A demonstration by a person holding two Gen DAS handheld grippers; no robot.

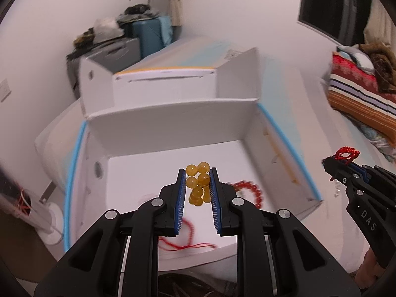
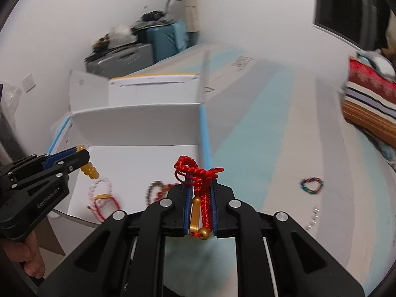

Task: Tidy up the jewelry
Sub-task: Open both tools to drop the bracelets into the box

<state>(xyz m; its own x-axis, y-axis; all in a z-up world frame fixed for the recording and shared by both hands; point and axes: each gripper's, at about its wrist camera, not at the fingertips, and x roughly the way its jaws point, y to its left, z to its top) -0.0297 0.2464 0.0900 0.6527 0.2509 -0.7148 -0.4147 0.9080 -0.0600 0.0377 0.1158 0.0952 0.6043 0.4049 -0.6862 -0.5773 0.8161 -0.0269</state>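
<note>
My left gripper (image 1: pixel 198 173) is shut on an amber bead bracelet (image 1: pixel 199 184) and holds it above the open white box (image 1: pixel 170 123). In the right wrist view that gripper (image 2: pixel 81 154) hangs over the box's left side with the amber beads (image 2: pixel 90 169) dangling. My right gripper (image 2: pixel 201 177) is shut on a red braided cord bracelet with a gold bar (image 2: pixel 204 198), just right of the box's blue-edged wall (image 2: pixel 205 133). It shows in the left wrist view (image 1: pixel 341 159) at the right. Red bead (image 1: pixel 250 190) and red cord (image 1: pixel 185 242) bracelets lie in the box.
On the surface right of the box lie a multicoloured bead bracelet (image 2: pixel 311 185) and a small silver chain (image 2: pixel 313 219). A striped cushion (image 2: pixel 368 104) sits at the far right. Suitcases (image 2: pixel 138 52) stand against the back wall. A second white box (image 1: pixel 163 84) is behind the first.
</note>
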